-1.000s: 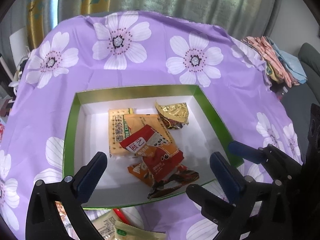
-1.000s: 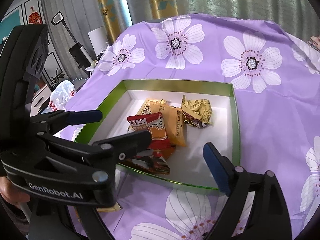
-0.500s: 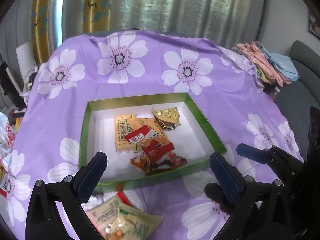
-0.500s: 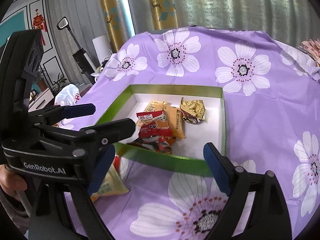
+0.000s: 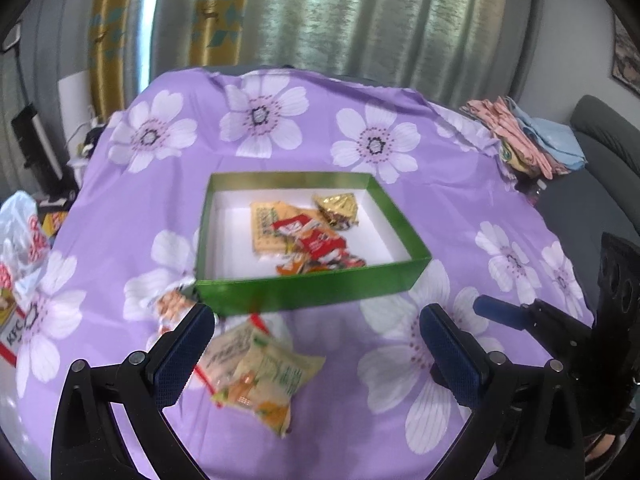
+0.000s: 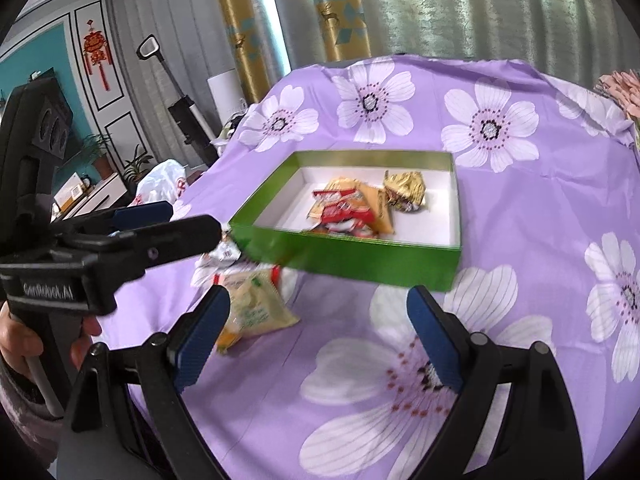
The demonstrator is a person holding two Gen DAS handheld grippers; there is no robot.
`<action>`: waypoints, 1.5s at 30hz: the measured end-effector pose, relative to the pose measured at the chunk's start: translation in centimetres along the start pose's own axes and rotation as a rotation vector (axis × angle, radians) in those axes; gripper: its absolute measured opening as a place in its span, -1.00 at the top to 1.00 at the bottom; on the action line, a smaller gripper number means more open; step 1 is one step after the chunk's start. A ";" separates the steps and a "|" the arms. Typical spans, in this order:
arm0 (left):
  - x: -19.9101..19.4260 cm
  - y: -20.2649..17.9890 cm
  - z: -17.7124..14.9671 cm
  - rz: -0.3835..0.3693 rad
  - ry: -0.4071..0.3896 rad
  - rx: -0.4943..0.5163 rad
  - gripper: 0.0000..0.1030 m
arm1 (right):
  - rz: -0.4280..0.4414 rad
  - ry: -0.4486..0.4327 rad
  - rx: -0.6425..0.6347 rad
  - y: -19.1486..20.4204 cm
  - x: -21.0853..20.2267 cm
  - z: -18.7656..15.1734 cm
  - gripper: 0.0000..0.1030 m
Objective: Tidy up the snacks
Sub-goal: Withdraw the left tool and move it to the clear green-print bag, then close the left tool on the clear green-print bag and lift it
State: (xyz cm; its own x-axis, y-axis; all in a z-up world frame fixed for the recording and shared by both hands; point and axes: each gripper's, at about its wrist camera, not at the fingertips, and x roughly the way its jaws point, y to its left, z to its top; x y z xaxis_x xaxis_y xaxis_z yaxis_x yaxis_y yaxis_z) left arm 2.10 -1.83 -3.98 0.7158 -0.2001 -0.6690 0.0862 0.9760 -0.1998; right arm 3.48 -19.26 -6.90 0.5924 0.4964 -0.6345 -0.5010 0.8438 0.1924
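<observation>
A green box (image 5: 312, 290) with a white inside stands on the purple flowered cloth. It holds a pile of red and orange snack packets (image 5: 308, 240) and a gold packet (image 5: 336, 208). In front of the box a yellow-green packet (image 5: 260, 376) lies on the cloth, and a smaller packet (image 5: 172, 304) lies by the box's near left corner. My left gripper (image 5: 316, 344) hangs open above the cloth short of the box, its left finger over the yellow-green packet. My right gripper (image 6: 318, 312) is open and holds nothing, with the box (image 6: 352, 256) ahead and the packet (image 6: 256, 308) beside its left finger.
A white plastic bag (image 5: 20, 232) and a printed paper (image 5: 12, 328) sit at the table's left edge. Folded clothes (image 5: 524, 136) lie at the far right, next to a grey sofa (image 5: 600, 160). A hand (image 6: 16, 340) holds the left gripper's handle.
Both grippers have pulled back from over the box towards the table's near side. The box now looks smaller and farther off, and the loose packets in front of it have come into view.
</observation>
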 end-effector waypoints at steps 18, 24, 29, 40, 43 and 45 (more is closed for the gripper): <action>0.3 5.8 -6.7 -0.084 0.037 -0.117 -0.98 | 0.131 0.118 0.023 2.3 3.8 -5.5 -0.76; 1.7 5.8 -6.7 -0.139 0.035 -0.054 -0.98 | 0.189 0.157 0.007 3.9 5.9 -6.4 -0.76; 3.3 5.9 -6.4 -0.186 0.057 -0.028 -0.98 | 0.197 0.182 -0.010 4.8 7.8 -6.5 -0.76; 5.9 7.0 -6.5 -0.238 0.131 -0.065 -0.81 | 0.243 0.211 -0.035 6.4 10.7 -5.8 -0.74; 6.1 6.8 -6.5 -0.239 0.150 -0.063 -0.62 | 0.251 0.213 -0.042 7.0 11.3 -5.7 -0.65; 6.5 7.0 -6.6 -0.221 0.174 -0.075 -0.37 | 0.245 0.224 -0.047 7.3 11.8 -5.5 -0.49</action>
State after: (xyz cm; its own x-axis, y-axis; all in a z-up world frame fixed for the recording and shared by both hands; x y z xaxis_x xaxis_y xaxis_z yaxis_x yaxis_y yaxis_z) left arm 2.82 3.14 -14.45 0.5552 -0.4255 -0.7146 0.1707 0.8992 -0.4028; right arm 3.33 -8.39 -17.11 0.2998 0.6219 -0.7234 -0.6432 0.6918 0.3282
